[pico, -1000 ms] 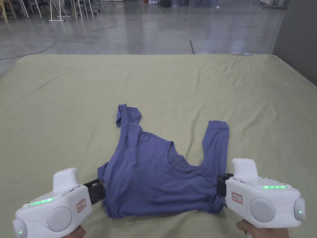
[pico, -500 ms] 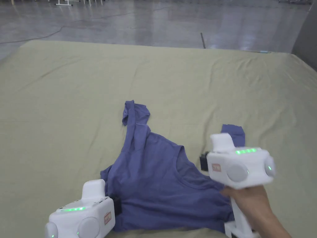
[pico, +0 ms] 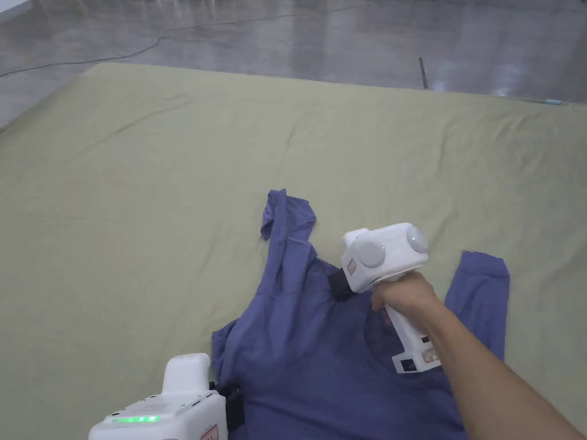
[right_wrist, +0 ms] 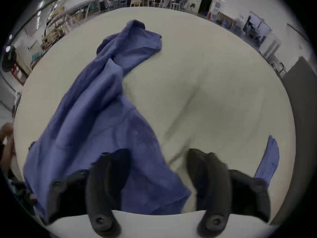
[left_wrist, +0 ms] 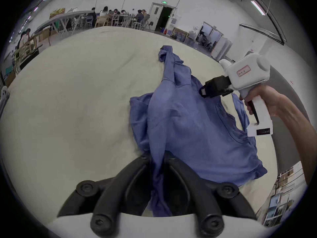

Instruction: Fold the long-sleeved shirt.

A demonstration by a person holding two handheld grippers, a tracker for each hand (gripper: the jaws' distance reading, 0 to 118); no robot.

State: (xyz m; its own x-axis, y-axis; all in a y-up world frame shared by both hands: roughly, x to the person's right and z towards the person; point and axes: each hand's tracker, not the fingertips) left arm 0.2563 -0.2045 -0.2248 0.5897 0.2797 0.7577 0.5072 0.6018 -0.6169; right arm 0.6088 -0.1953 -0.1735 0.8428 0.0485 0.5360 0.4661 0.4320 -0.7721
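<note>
One blue long-sleeved shirt [pico: 321, 355], thin and crumpled, lies on the olive cloth-covered worktop [pico: 143, 189]. Two sleeves extend away from its body; one sleeve [pico: 284, 229] is bunched, the other sleeve [pico: 484, 298] flat. Two white claws: the left claw [left_wrist: 157, 159] is clamped on the shirt's edge; the right claw [right_wrist: 158, 157] hovers over the shirt's collar area, jaws spread apart.

Blue long-sleeved shirt [pico: 321, 355] is laid rumpled on the olive sheet, neckline up. One sleeve [pico: 284, 229] is stretched away toward the far side, cuff bunched; the other sleeve [pico: 481, 298] is laid at the right.
</note>
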